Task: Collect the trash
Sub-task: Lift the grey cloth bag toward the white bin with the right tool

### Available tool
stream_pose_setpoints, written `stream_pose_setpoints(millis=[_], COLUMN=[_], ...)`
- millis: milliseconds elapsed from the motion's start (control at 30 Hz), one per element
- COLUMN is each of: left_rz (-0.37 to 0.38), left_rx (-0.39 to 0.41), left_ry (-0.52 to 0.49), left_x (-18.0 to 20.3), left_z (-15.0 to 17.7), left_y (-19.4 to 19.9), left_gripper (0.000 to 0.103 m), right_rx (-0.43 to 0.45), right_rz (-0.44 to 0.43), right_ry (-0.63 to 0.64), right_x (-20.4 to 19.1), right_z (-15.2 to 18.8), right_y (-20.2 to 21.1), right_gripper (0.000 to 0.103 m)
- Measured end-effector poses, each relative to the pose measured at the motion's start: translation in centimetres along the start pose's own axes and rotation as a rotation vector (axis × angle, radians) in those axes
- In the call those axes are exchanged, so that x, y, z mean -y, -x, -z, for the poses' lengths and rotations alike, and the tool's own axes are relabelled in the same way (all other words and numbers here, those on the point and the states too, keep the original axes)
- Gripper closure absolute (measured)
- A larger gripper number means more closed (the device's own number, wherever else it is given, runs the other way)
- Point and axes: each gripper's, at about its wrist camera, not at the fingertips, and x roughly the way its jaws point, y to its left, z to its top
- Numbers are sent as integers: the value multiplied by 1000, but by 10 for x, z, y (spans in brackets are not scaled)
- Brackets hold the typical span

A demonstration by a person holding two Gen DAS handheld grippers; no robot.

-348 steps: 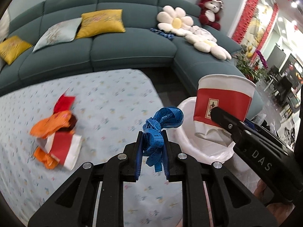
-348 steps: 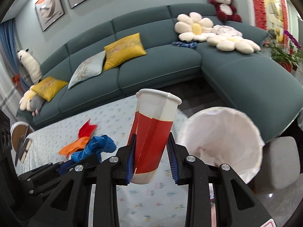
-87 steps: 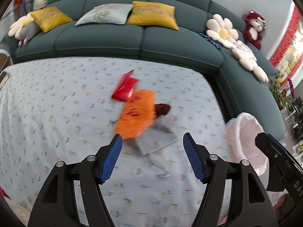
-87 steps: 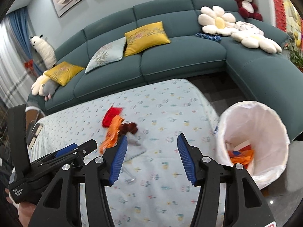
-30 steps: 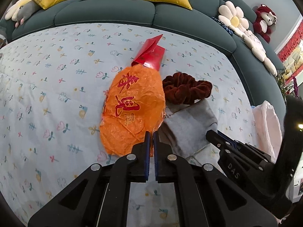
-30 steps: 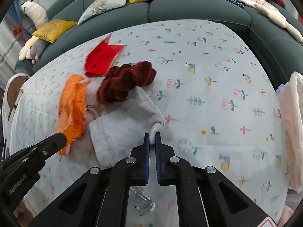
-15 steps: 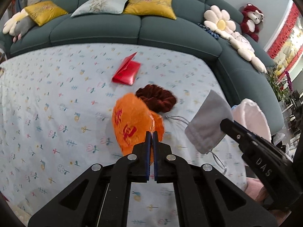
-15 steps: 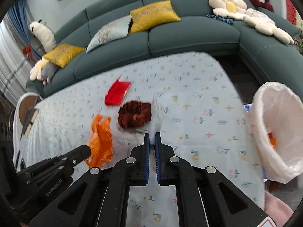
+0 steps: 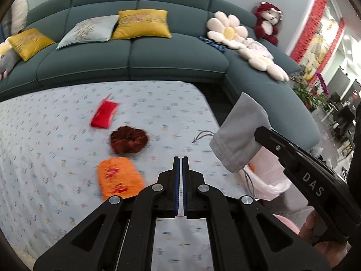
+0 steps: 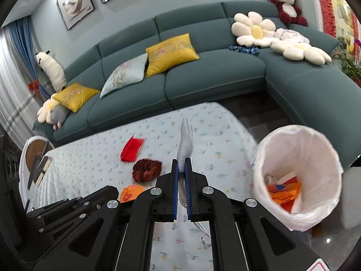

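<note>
My right gripper [image 10: 180,161] is shut on a grey drawstring pouch [image 10: 185,140] and holds it in the air left of the white-lined trash bin [image 10: 300,135]. The pouch [image 9: 239,133] also shows in the left wrist view, hanging over the bin [image 9: 268,176]. My left gripper [image 9: 180,160] is shut with nothing between its pads, above the floral tablecloth [image 9: 45,158]. An orange bag [image 9: 118,178] lies flat on the cloth just left of it. A dark red scrunchie [image 9: 128,141] and a red envelope [image 9: 104,114] lie farther back.
A teal sectional sofa [image 10: 203,72] with yellow cushions and flower pillows wraps the far and right sides. The bin holds orange and white scraps [image 10: 285,190]. A round side table [image 10: 36,158] stands at the left.
The orange bag has dropped out of my left gripper and now lies on the cloth. My right gripper has carried the grey pouch up and toward the bin.
</note>
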Motion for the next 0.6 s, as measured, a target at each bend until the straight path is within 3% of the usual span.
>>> stream_pose_setpoints(millis=[233,333,400,433,467,600], left_rz=[29,2,-32,-51,-71,-141], left_rx=[7,-4,-29,-40,-44,-95], left_ry=[-54,-32,9,32,57,148], left_x=[38,38,25,17,9,-36], left_z=[-4,-1,4,7,10,27], left_y=[1,-3,-10,-13,-15,-30], left_gripper=[101,99,84,64,51,42], right_rx=[49,58,55,52,47,19], right_rz=[26,31,30,29,26,14], right_ry=[-53,-67,-73,-76,-78,-80], right_x=[41,54,58,58,59,56], right_z=[-9,-9,-7,-5,-3,7], right_y=[25,32,33,32,30,18], right_gripper=[97,97,97,97,97,97])
